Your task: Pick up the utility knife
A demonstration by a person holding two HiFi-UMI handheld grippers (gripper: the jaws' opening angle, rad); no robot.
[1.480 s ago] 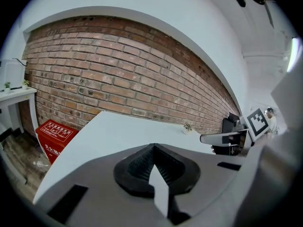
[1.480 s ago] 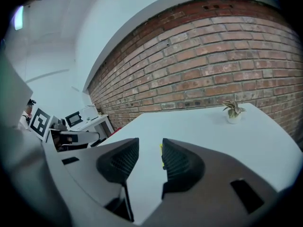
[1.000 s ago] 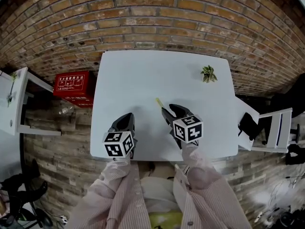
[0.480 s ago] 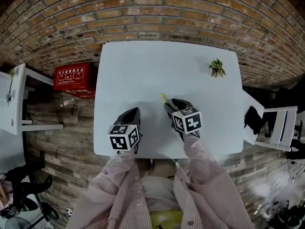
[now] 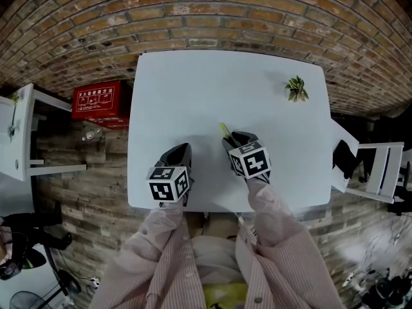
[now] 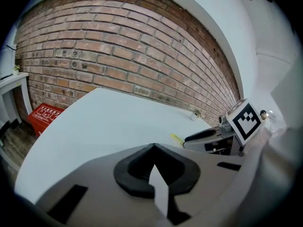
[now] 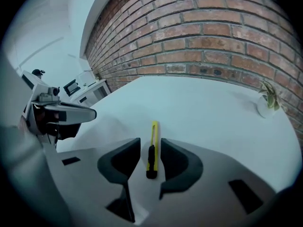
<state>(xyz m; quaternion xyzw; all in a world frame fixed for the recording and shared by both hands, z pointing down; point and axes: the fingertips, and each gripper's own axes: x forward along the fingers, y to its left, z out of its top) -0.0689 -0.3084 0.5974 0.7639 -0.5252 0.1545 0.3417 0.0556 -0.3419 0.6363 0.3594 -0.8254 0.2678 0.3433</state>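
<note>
The utility knife (image 7: 154, 132), yellow with a black slider, lies flat on the white table (image 5: 193, 89). My right gripper (image 7: 150, 145) is lowered over its near end, and the jaws are closing with the knife between them and narrow gaps on both sides. From the head view only the knife's yellow tip (image 5: 224, 131) shows beyond the right gripper (image 5: 233, 140). My left gripper (image 5: 179, 152) rests low near the table's front edge with its jaw tips together (image 6: 152, 148), holding nothing. In the left gripper view the knife (image 6: 177, 138) lies off to the right.
A small potted plant (image 5: 297, 89) stands at the table's far right corner. A brick wall runs behind. On the floor to the left sit a red box (image 5: 96, 102) and white furniture (image 5: 16, 134). A white chair (image 5: 380, 169) is at the right.
Both grippers have sunk toward the table. The right one has tipped down over the knife, hiding more of it, and its jaws have narrowed a little.
</note>
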